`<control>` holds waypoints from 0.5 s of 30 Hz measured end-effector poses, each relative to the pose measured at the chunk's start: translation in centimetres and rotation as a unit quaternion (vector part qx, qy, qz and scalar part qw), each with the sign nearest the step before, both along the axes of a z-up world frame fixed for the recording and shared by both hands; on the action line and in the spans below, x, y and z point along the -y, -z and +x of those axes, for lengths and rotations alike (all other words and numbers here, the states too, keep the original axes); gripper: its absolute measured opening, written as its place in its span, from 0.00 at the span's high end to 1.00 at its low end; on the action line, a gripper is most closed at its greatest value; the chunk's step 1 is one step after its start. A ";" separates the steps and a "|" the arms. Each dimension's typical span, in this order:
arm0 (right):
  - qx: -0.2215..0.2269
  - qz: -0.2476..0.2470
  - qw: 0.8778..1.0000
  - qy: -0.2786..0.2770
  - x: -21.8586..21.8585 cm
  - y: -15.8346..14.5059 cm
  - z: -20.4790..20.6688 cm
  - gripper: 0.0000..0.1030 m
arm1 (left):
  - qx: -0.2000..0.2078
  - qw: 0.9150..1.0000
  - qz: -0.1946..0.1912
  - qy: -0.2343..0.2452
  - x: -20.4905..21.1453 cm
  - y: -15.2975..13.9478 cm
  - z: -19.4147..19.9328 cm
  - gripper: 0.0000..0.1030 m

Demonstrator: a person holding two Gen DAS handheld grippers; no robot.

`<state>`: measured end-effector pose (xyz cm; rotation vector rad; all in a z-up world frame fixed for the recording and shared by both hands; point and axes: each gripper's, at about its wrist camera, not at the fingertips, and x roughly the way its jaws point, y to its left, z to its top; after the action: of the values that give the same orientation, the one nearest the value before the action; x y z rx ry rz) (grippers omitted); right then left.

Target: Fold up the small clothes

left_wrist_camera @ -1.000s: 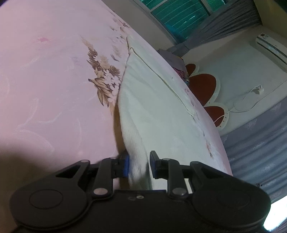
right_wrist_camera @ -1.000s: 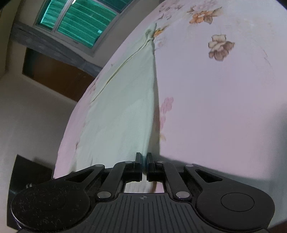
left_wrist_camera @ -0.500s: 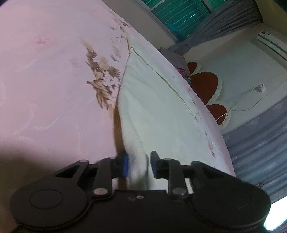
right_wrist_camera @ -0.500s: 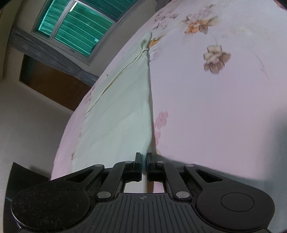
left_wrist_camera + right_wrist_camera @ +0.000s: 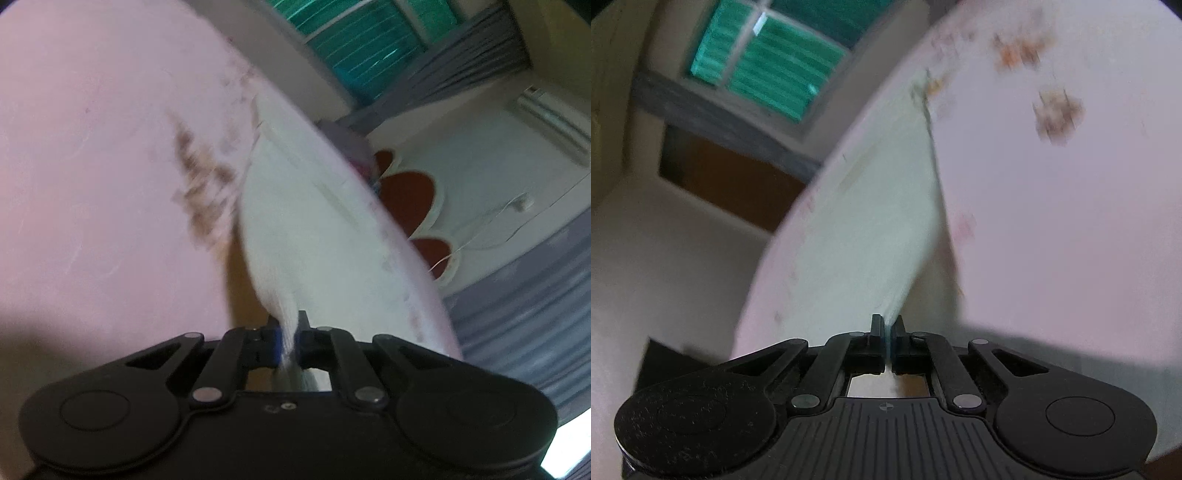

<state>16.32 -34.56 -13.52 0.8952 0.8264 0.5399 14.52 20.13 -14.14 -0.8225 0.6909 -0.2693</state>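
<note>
Writing: none legible | left gripper [image 5: 287,336] clamps cream cloth [image 5: 295,221] | right gripper [image 5: 887,338] clamps it

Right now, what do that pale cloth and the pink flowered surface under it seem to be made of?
The pale cream cloth looks like soft knit or terry fabric, matte: it bunches where the left gripper's jaws pinch it, and the weave looks faintly ribbed there. The pink flowered bedsheet looks like smooth woven cotton or polyester, slightly sheeny, with printed brown flowers. Blur leaves both uncertain.
</note>
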 end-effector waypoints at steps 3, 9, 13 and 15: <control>0.044 0.009 0.999 0.010 0.3 -3.3 1.8 0.98 | 0.034 0.999 -0.019 -0.013 -0.4 -2.5 1.5 0.94; 0.104 0.008 0.994 0.033 -0.8 -9.0 8.7 0.98 | 0.073 0.996 -0.040 -0.030 -1.0 -6.6 9.3 0.94; 0.093 0.015 0.994 0.058 -1.4 -10.6 14.8 0.98 | 0.077 0.996 -0.034 -0.023 -1.0 -7.9 16.3 0.94; 0.080 0.005 0.994 0.068 -1.9 -10.9 18.5 0.98 | 0.068 0.997 -0.026 -0.022 -1.2 -7.7 20.1 0.94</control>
<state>34.83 -32.65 -2.66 0.8969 0.6128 0.4898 34.59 21.28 -6.41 -0.8594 0.5409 -0.3020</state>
